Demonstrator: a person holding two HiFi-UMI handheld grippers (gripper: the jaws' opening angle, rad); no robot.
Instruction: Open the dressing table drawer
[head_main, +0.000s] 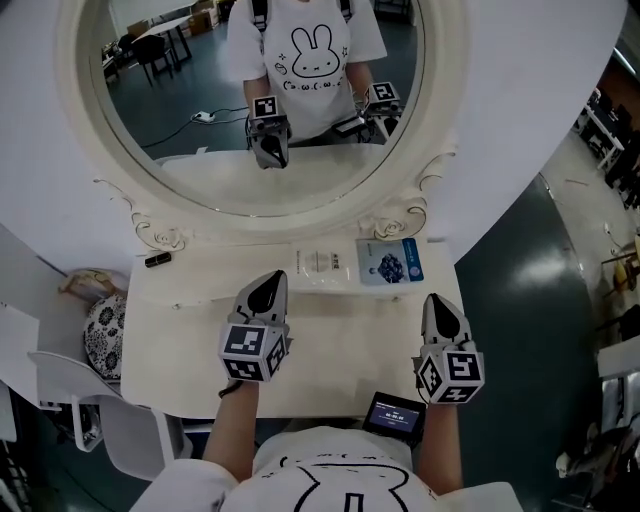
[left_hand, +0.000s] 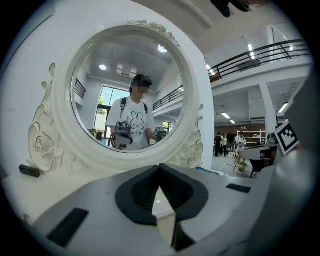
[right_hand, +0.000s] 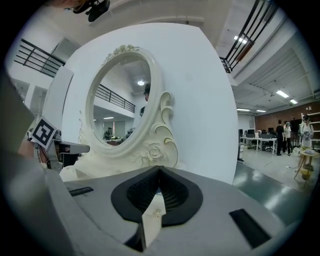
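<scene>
Currently | step: approach, drawer unopened | L gripper clenched, empty | R gripper same | both over dressing table top | next: lower to drawer front, open jaws

The cream-white wooden dressing table fills the middle of the head view. Its flat top runs across the frame, and its carved oval mirror stands upright at the upper centre. The drawer lies under the top's near edge at lower centre, its front hidden from above.
</scene>
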